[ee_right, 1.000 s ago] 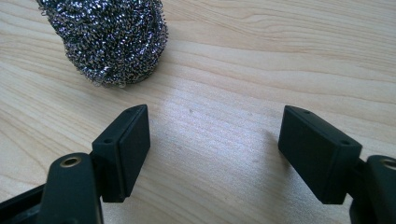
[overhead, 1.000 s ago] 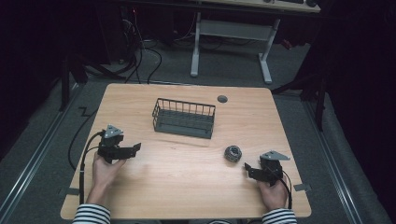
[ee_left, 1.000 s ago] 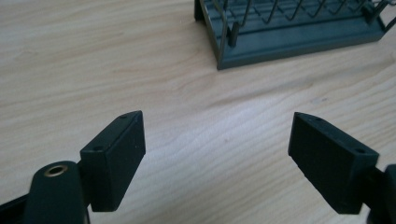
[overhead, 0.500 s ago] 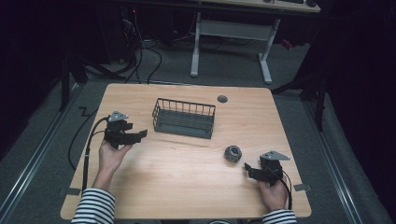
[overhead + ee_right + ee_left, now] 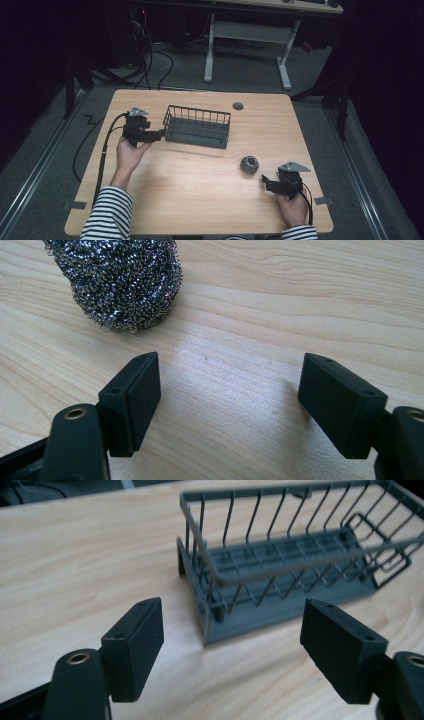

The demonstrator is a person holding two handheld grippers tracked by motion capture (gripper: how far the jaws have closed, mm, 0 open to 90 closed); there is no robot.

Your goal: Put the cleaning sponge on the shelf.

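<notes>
In the high view, the left gripper (image 5: 159, 134) is hovering just beside the near-left end of the grey wire basket (image 5: 197, 126), which is standing on the wooden table (image 5: 200, 200) toward its far side. The right gripper (image 5: 266, 181) is resting near the table's front right, with a steel wool scourer (image 5: 249, 163) lying just ahead of it.

In the left gripper view, the jaws are standing wide apart with nothing between them, having just been closing slightly, and the basket's (image 5: 285, 565) corner is sitting a little beyond the pads. The step in hand looks like an approach to grasp the basket's end wall; the next move is probably calling for a short advance so the pads straddle the wires.

In the right gripper view, the jaws are spread apart over bare wood, the scourer (image 5: 120, 282) lying ahead and to their left, untouched.
</notes>
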